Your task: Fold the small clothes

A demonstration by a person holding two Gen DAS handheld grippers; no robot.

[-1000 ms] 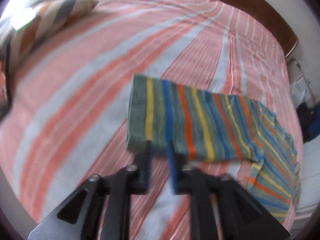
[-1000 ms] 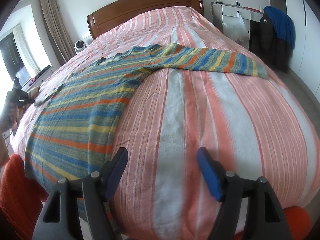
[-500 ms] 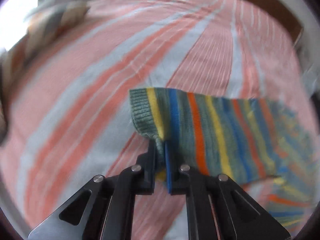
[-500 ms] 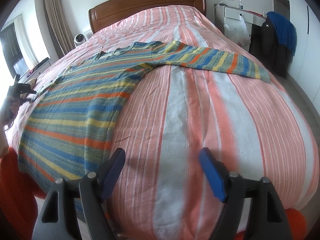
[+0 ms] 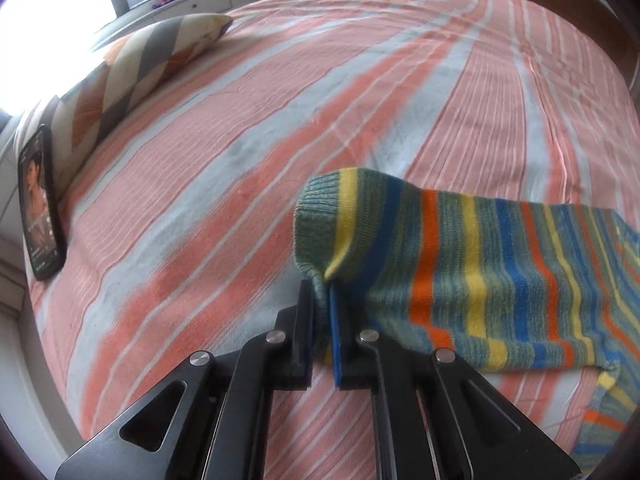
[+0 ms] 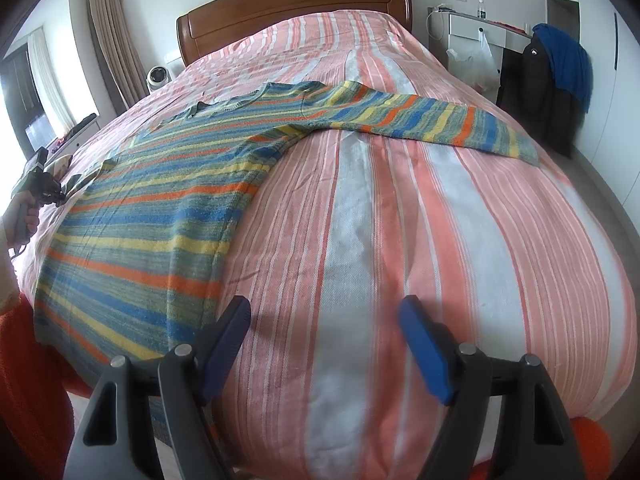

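With the left tool [image 5: 322,292] clamped on the striped sweater's cuff [image 5: 316,220] low in frame and the right tool [image 6: 324,320] gaping empty over the bed [image 6: 400,220], the sleeve fold is starting; next, I judge, carry the cuff across the body.

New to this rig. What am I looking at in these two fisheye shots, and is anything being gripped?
There is no robot here: a person holds a two-finger gripper in each hand, and each gripper carries a fisheye camera looking along its fingers. One shot is from the left wrist, the other from the right.

A striped sweater lies spread on a bed with a pink-and-white striped cover. In the left shot, the left gripper is shut on the cuff of one sleeve. The right gripper is open over bare cover, holding nothing. In the left shot, a pillow and a phone sit at the bed's far edge.
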